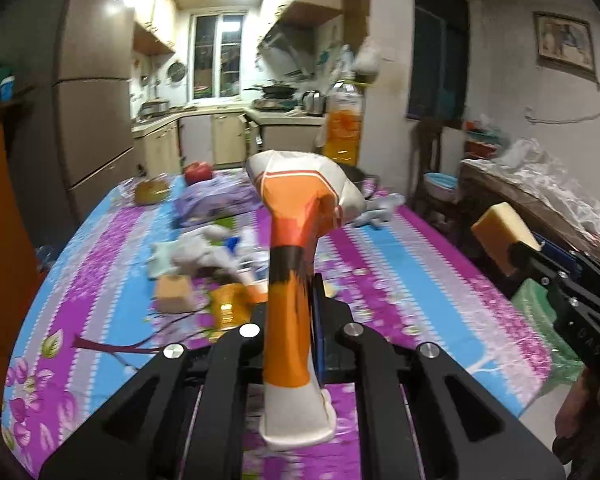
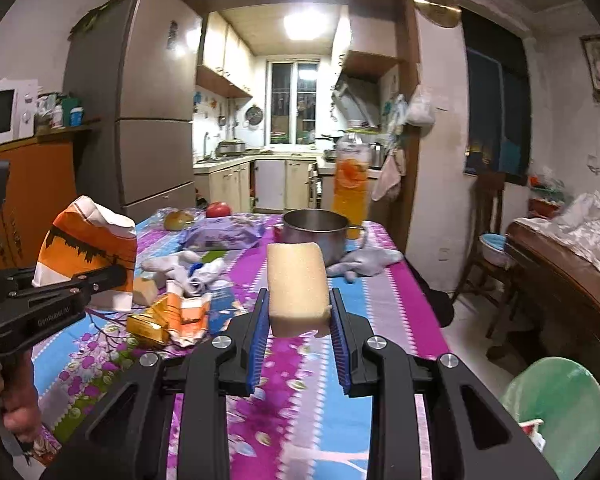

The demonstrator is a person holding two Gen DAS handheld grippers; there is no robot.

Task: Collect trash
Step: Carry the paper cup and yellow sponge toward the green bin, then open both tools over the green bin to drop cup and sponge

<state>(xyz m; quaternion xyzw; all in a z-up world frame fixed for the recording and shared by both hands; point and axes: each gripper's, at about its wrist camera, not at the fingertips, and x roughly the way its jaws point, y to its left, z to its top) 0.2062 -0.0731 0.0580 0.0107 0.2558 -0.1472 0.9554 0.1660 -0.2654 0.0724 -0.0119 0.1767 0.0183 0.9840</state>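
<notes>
My left gripper [image 1: 290,304] is shut on an orange and white paper bag [image 1: 296,240], held above the table; the bag also shows in the right wrist view [image 2: 88,248] at the left. My right gripper [image 2: 298,312] is shut on a yellow sponge [image 2: 298,284], held above the table; the sponge also shows in the left wrist view [image 1: 504,232] at the right. More trash lies on the flowered tablecloth [image 2: 380,312]: crumpled orange wrappers [image 2: 172,318], white tissues [image 2: 180,266] and another sponge piece [image 1: 174,294].
A steel pot [image 2: 316,234], a juice bottle [image 2: 350,188], a purple packet [image 2: 224,236], an apple [image 2: 218,209] and a grey glove [image 2: 368,262] stand at the table's far end. A green bin [image 2: 556,412] is on the floor at right. A wooden cabinet [image 2: 560,288] stands further right.
</notes>
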